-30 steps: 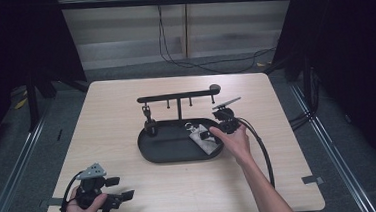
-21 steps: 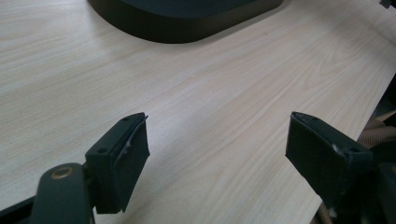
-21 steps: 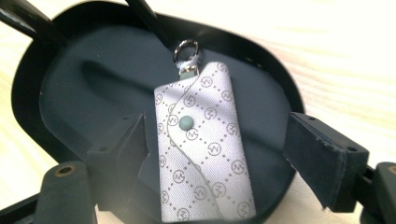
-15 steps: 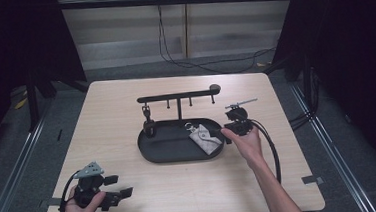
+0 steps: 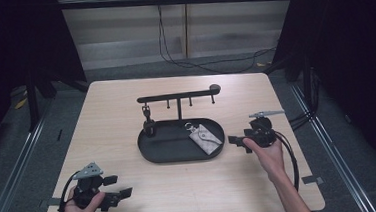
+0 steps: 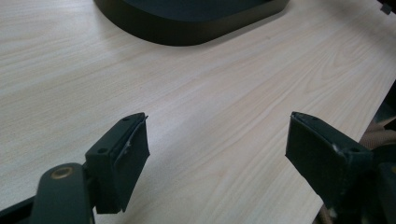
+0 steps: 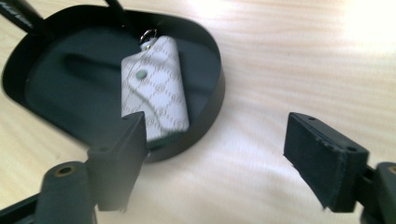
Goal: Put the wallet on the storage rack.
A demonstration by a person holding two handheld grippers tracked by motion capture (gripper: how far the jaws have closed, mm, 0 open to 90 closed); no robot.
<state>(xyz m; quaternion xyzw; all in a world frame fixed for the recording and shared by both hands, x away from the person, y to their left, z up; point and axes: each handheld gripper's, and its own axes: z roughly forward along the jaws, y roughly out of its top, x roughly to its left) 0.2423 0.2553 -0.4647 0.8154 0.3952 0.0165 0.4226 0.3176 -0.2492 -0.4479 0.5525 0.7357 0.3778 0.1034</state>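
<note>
High view: two grippers, one oval black tray [image 5: 152, 153], one patterned key pouch [image 5: 204, 136]. Left gripper [image 5: 116, 195] sits near the pale woodgrain tabletop's [image 5: 116, 116] front-left edge, jaws wide and empty. Pouch lies in the tray's right end. Right gripper [image 5: 236, 141], just beside the tray, jaws just opening, holds nothing.
</note>
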